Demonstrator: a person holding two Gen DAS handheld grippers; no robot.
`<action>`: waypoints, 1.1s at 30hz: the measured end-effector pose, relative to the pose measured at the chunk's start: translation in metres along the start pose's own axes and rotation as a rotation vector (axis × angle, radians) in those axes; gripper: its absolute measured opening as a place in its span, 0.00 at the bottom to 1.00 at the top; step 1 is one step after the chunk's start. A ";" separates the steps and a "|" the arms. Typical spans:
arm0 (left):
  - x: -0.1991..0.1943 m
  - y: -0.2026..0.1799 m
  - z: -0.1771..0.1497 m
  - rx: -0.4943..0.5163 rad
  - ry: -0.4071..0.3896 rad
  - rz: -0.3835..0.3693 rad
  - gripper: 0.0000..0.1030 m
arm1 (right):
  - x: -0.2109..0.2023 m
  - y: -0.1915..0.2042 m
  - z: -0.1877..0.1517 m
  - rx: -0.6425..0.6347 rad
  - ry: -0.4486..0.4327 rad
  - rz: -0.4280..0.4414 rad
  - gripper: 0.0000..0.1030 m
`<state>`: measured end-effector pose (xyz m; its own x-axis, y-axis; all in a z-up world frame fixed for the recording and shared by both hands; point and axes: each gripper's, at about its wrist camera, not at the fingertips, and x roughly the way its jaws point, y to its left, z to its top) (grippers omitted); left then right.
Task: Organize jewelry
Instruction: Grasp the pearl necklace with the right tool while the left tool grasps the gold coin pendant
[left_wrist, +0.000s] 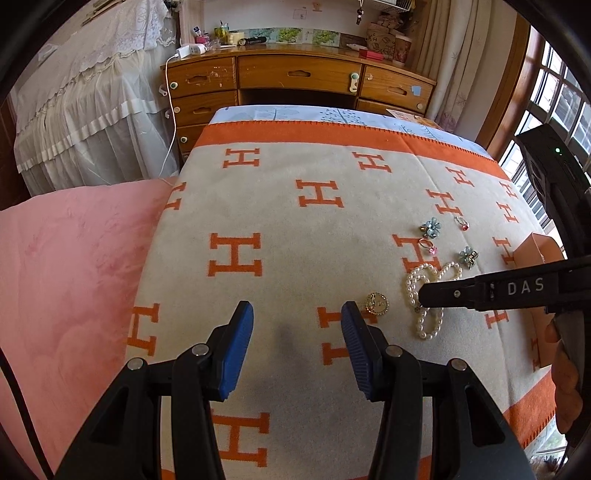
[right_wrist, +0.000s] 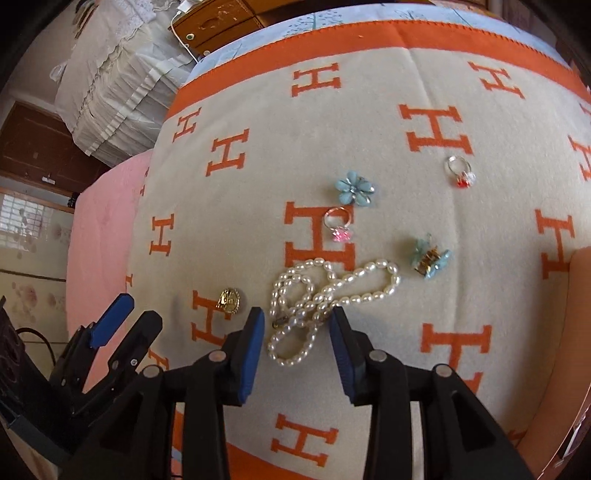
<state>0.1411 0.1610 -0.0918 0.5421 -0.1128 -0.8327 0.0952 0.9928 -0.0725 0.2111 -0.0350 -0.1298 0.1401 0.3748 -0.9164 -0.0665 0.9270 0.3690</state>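
On a cream blanket with orange H marks lie a looped pearl necklace, a gold brooch, two blue flower pieces, a pink-stone ring and a red-stone ring. My right gripper points down over the necklace, open, its blue pads on either side of the lower pearl loop without pressing it. My left gripper hovers open over bare blanket, just left of the brooch. From the left wrist the right gripper shows side-on over the necklace.
An orange box stands at the blanket's right edge. A pink quilt lies to the left. Beyond the bed is a wooden desk with drawers, and a white lace-covered piece stands at the left. A person's hand holds the right gripper.
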 end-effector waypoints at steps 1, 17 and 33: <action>-0.001 0.002 0.000 -0.003 -0.001 0.000 0.46 | 0.001 0.006 0.001 -0.029 -0.009 -0.028 0.36; 0.001 -0.002 -0.002 0.042 0.018 -0.047 0.46 | -0.006 0.014 -0.027 -0.283 -0.117 -0.160 0.11; 0.043 -0.050 0.012 0.132 0.097 -0.085 0.60 | -0.058 -0.039 -0.082 -0.165 -0.243 0.077 0.08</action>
<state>0.1697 0.1061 -0.1170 0.4454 -0.1852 -0.8760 0.2490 0.9654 -0.0775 0.1248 -0.0933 -0.1036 0.3598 0.4535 -0.8154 -0.2432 0.8893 0.3872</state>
